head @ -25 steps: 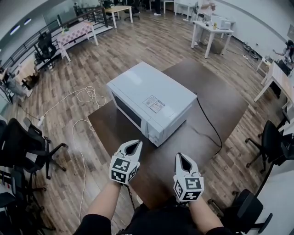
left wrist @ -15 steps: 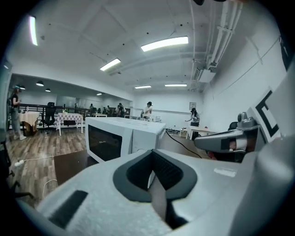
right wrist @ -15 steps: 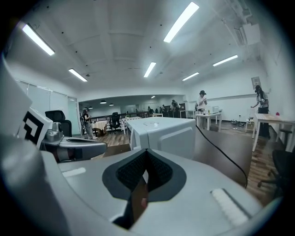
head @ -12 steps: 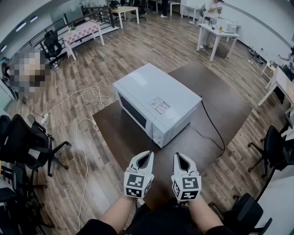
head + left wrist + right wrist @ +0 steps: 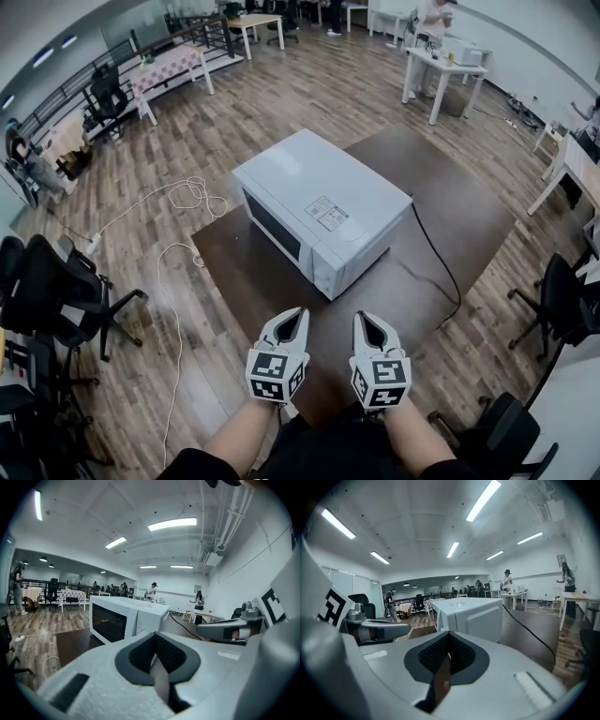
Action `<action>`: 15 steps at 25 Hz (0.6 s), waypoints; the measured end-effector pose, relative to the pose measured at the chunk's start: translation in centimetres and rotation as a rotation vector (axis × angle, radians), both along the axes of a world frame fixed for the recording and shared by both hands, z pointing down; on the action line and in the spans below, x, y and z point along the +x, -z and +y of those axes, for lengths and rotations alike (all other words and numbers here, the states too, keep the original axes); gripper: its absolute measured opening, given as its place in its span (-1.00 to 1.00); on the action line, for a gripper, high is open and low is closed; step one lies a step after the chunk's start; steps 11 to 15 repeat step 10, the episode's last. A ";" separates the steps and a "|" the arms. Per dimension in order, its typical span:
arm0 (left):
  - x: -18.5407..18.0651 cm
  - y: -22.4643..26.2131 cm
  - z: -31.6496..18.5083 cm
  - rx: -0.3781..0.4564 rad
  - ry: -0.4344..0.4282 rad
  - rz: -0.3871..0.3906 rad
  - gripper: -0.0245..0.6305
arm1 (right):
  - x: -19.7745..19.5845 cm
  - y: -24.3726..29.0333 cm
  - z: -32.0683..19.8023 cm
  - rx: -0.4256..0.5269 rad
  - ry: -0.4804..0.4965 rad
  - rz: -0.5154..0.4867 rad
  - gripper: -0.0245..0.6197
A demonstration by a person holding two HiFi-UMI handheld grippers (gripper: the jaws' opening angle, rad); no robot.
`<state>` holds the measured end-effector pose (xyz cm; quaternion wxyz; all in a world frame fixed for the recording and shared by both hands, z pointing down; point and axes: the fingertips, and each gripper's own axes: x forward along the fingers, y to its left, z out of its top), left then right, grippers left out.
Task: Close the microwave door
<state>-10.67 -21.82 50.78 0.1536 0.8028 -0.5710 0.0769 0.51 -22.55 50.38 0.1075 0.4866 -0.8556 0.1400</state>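
Observation:
A white microwave [image 5: 319,211] stands on a dark brown table [image 5: 450,187], its dark-windowed door [image 5: 274,228] flat against its front, shut. My left gripper [image 5: 292,317] and right gripper [image 5: 367,321] hang side by side over the table's near edge, short of the microwave and touching nothing. Both are shut with nothing between the pads. In the left gripper view the microwave [image 5: 124,620] lies ahead beyond the shut left gripper [image 5: 154,653]. The right gripper view looks past the shut right gripper [image 5: 447,660] at the microwave's [image 5: 471,616] side and corner.
A black power cable [image 5: 433,258] trails from behind the microwave across the table to its right edge. White cables [image 5: 173,248] lie on the wooden floor at left. Office chairs [image 5: 56,291] stand at left and right. White tables [image 5: 441,66] and people are far off.
My left gripper has shifted right, closer to the right gripper, and rolled a little. The right gripper and the microwave have kept still.

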 end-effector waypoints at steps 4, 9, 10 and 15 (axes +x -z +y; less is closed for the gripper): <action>0.0 -0.1 0.0 -0.009 -0.009 0.012 -0.89 | -0.1 -0.1 0.1 0.003 0.002 0.016 -0.90; 0.0 0.0 0.2 -0.010 -0.021 0.015 -0.89 | -0.3 -0.2 0.3 0.000 0.005 0.017 -0.90; 0.0 0.0 0.3 -0.011 -0.022 0.016 -0.89 | -0.3 -0.2 0.4 -0.001 0.005 0.018 -0.90; 0.0 0.0 0.3 -0.011 -0.022 0.016 -0.89 | -0.3 -0.2 0.4 -0.001 0.005 0.018 -0.90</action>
